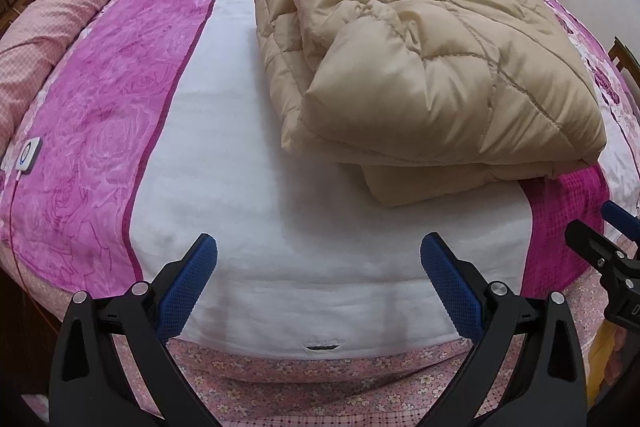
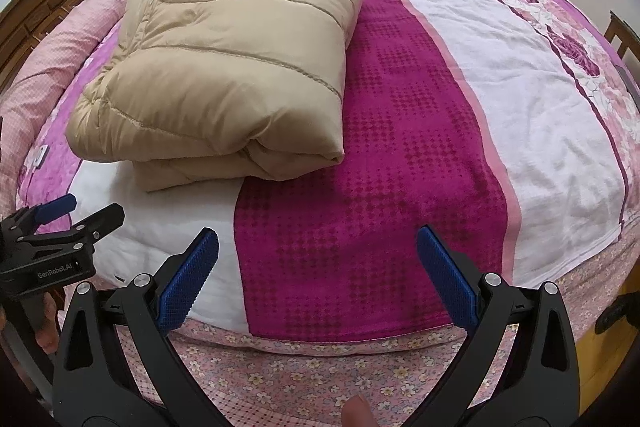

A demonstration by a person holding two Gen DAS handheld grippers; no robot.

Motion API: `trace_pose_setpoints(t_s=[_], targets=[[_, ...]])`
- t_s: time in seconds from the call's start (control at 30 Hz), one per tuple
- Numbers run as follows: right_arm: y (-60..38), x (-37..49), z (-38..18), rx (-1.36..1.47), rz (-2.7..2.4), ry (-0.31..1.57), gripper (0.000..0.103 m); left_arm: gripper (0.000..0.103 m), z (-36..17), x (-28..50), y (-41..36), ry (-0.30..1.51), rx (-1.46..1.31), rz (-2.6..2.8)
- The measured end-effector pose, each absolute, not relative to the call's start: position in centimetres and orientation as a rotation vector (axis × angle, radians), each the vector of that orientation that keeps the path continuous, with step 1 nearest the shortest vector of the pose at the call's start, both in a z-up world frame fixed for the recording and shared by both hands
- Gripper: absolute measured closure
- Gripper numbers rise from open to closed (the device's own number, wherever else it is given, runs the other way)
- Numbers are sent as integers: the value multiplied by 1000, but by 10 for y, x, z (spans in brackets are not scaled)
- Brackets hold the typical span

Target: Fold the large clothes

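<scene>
Garment: a beige quilted puffer coat [image 1: 432, 59], padded and stitched in wide channels, lies folded into a thick stack of layers on the bed [image 1: 248, 195].
Garment position: it sits toward the middle of the bed, back from the near edge, resting partly on the white strip and partly on the dark magenta patterned strip [image 2: 380, 187] of the bedcover; its rounded folded edge faces the near edge.
Garment layers: the upper fold overhangs a lower layer that pokes out below it on the near side.
Left hand-held gripper [image 1: 318, 281]: black frame with blue textured pads, fingers spread wide, nothing between them; it hangs over the white strip at the near edge of the bed, clear of the coat.
Right hand-held gripper [image 2: 318, 277]: same build, fingers likewise spread wide and holding nothing; it hangs over the magenta strip at the near edge, apart from the coat.
Grippers together: each shows at the side of the other's view, side by side along the near edge.
Bedcover: broad stripes of pink rose print, white and magenta, with a small-flowered pink border [image 1: 320, 379] hanging over the near edge.
Other items: a pink checked bolster [image 1: 60, 11] lies along the far left edge; a small white controller with a cord [image 1: 29, 155] rests on the rose print near it.
Surroundings: dark wooden headboard on the left, wooden cabinets beyond the far edge.
</scene>
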State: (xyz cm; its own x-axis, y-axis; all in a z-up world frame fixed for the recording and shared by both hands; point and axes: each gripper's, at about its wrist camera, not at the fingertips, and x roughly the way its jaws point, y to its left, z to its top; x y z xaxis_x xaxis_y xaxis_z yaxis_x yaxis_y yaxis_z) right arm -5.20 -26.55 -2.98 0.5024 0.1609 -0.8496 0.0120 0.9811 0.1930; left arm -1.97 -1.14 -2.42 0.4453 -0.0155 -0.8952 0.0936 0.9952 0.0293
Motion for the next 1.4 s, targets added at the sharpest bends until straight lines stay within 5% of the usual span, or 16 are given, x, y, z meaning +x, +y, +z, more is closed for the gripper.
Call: trace_pose_setpoints(t_s=[1.4], targets=[[-257, -50, -31, 196, 125, 1044, 4, 6, -27, -21, -4, 1136, 50, -81]])
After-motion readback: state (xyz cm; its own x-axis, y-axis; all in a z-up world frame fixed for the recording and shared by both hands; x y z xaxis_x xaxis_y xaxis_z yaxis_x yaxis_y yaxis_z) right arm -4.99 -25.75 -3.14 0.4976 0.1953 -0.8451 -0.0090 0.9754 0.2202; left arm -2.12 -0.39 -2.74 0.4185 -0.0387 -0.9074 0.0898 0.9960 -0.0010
